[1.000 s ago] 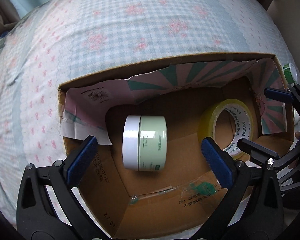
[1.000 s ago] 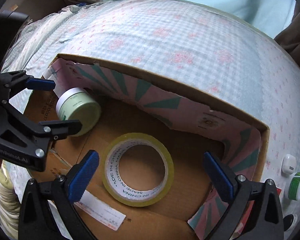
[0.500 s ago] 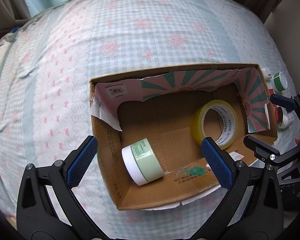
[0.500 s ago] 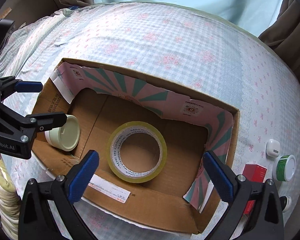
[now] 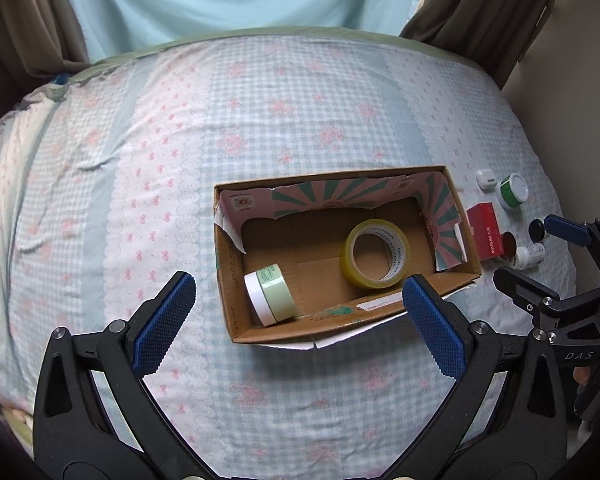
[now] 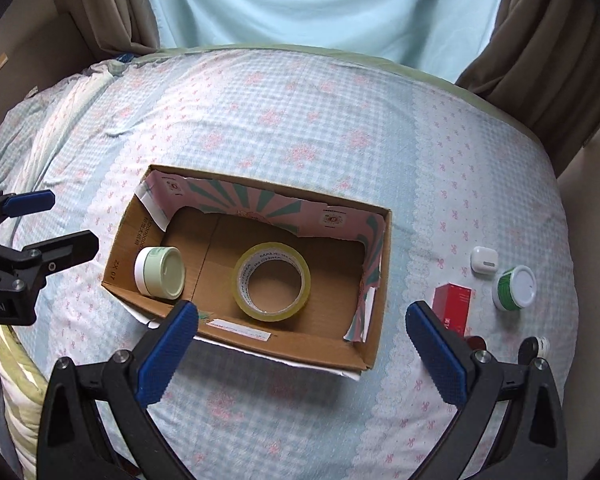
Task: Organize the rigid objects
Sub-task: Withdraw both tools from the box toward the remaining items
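Observation:
An open cardboard box (image 5: 458,212) (image 6: 380,344) lies on the bed. Inside it a pale green jar with a white lid (image 5: 270,300) (image 6: 160,272) lies on its side at the left, and a roll of yellow tape (image 5: 374,254) (image 6: 272,282) lies at the right. My left gripper (image 5: 298,324) is open and empty, above the box's near edge. My right gripper (image 6: 302,354) is open and empty, above the box's near right corner. To the right of the box lie a red carton (image 5: 486,232) (image 6: 452,304), a green-and-white jar (image 5: 512,190) (image 6: 514,288) and a white earbud case (image 5: 485,179) (image 6: 484,262).
Small dark-capped and white bottles (image 5: 530,254) lie by the red carton. The bed wears a blue-and-pink checked sheet (image 5: 260,120). Brown curtains (image 6: 548,40) and a pale blue drape (image 6: 320,4) hang behind it. The other gripper shows at each view's side edge (image 5: 560,264) (image 6: 32,224).
Both grippers have pulled up and back from inside the box, so the whole box and bed show now. The green jar has rolled toward the box's near left corner.

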Demonstrator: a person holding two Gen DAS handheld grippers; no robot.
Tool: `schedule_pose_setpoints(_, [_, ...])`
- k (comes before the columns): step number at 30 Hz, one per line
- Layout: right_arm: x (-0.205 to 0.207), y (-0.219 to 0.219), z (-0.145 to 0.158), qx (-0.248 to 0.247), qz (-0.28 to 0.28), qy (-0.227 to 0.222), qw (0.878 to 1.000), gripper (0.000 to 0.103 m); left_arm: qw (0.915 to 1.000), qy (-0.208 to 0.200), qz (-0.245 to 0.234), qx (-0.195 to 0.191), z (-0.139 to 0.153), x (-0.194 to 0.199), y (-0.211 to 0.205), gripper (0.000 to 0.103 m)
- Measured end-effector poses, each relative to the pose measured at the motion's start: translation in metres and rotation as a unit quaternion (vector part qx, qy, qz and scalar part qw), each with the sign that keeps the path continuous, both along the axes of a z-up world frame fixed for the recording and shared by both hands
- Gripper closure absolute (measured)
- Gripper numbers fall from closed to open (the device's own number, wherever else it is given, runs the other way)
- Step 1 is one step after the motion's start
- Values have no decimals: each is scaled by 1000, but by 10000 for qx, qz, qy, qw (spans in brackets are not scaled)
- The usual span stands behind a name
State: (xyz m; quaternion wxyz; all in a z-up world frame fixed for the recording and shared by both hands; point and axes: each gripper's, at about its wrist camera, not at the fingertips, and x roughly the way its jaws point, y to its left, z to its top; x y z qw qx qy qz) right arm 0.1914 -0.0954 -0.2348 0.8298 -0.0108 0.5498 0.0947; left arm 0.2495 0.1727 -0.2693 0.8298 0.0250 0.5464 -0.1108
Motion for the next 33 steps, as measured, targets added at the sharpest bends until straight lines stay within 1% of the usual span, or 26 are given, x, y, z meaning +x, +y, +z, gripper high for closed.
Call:
schedule_pose_setpoints(3, [-17, -20, 19, 19, -307, -63, 9995, 0, 9998, -180, 10, -25, 20, -13, -14, 0])
schedule_pose_setpoints(7, [-35, -55, 36, -76, -613, -177, 9979, 0, 9990, -413, -143, 67, 41, -25, -46, 0])
schedule_pose_setpoints(11, [-52, -98, 41, -209, -795, -179, 9965, 0, 9983, -461, -358, -53, 52, -34, -87, 0])
schedule_pose_setpoints(15, [-66, -144, 35, -394, -748, -178, 9963, 0, 9980, -455, -432, -107, 54, -43, -136, 0])
schedule_pose_setpoints(18, [-72, -182, 26, -422, -619, -170, 9970, 0, 9984, -435, -357, 0, 49, -49, -173, 0])
schedule_pose_setpoints(24, [-74, -250, 4, -321, -216, -159, 9991, 0, 9996, -206, -199, -23, 27, -51, -240, 0])
schedule_pose_setpoints(29, [-65, -285, -20, -436, 432, -74, 9981, 0, 9998, 25, -166, 52, 3, -36, -282, 0])
schedule_pose_setpoints(33, [-59, -303, -44, -505, 847, 36, 9951, 0, 9993, 302, -195, 68, -27, -21, -305, 0])
